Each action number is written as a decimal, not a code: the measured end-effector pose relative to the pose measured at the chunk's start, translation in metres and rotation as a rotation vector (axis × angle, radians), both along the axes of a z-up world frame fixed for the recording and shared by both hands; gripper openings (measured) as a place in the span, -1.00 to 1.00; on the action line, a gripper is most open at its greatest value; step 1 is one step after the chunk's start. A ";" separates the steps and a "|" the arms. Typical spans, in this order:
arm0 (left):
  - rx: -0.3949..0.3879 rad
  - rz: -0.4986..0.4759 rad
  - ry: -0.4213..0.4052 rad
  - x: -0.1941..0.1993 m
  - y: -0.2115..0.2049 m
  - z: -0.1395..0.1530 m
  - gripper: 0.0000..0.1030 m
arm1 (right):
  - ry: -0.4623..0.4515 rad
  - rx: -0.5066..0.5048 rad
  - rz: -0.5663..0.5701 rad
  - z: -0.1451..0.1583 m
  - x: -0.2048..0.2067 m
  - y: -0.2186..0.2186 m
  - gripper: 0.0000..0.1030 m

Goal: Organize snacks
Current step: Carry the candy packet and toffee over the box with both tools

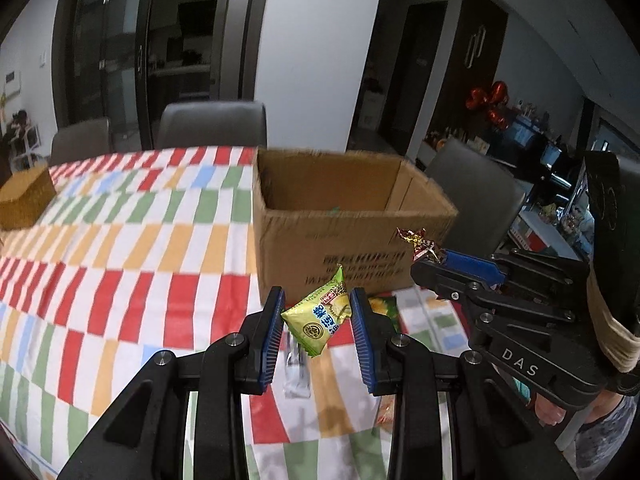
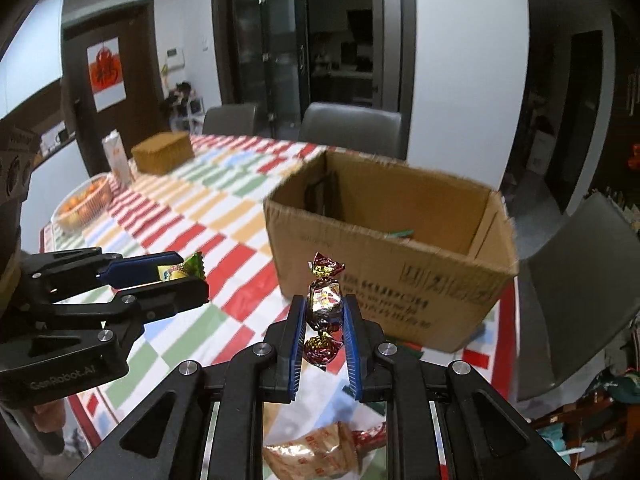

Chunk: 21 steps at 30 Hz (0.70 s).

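My left gripper point(image 1: 317, 312) is shut on a green snack packet point(image 1: 318, 322) and holds it above the table, in front of the open cardboard box point(image 1: 340, 248). My right gripper point(image 2: 323, 310) is shut on a red and gold foil candy point(image 2: 323, 304), held upright just short of the box point(image 2: 400, 272). The right gripper also shows in the left wrist view point(image 1: 434, 258) with the candy point(image 1: 420, 244) by the box's near right corner. The left gripper shows in the right wrist view point(image 2: 188, 270) with the green packet point(image 2: 188, 267). Something green lies inside the box.
The table has a checked cloth point(image 1: 120, 248). More snack packets lie under the grippers point(image 2: 316, 452) and beside the box point(image 1: 382, 306). A wicker box point(image 2: 162, 152), a carton point(image 2: 116, 156) and a fruit bowl point(image 2: 82, 200) stand at the far left. Grey chairs point(image 2: 352, 126) surround the table.
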<state>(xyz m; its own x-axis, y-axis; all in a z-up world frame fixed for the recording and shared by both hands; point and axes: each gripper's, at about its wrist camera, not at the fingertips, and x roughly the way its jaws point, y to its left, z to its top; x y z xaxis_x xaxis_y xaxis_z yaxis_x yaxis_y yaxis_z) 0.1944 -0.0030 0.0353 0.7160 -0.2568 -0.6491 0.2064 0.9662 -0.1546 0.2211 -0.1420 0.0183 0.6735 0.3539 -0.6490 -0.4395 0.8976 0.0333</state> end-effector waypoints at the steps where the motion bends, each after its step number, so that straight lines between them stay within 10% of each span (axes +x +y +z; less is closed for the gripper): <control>1: 0.000 -0.003 -0.011 0.000 -0.001 0.004 -0.36 | -0.013 0.007 -0.006 0.005 -0.002 -0.003 -0.63; 21: -0.007 -0.035 -0.127 0.052 -0.015 0.064 -0.36 | -0.125 0.082 -0.095 0.064 0.024 -0.026 -0.63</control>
<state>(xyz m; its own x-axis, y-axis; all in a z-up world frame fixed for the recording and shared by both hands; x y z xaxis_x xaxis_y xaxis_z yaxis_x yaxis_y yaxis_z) 0.2461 -0.0184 0.0996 0.7825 -0.2874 -0.5523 0.2587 0.9570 -0.1315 0.2455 -0.1678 0.0819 0.7800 0.3333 -0.5297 -0.3582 0.9318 0.0588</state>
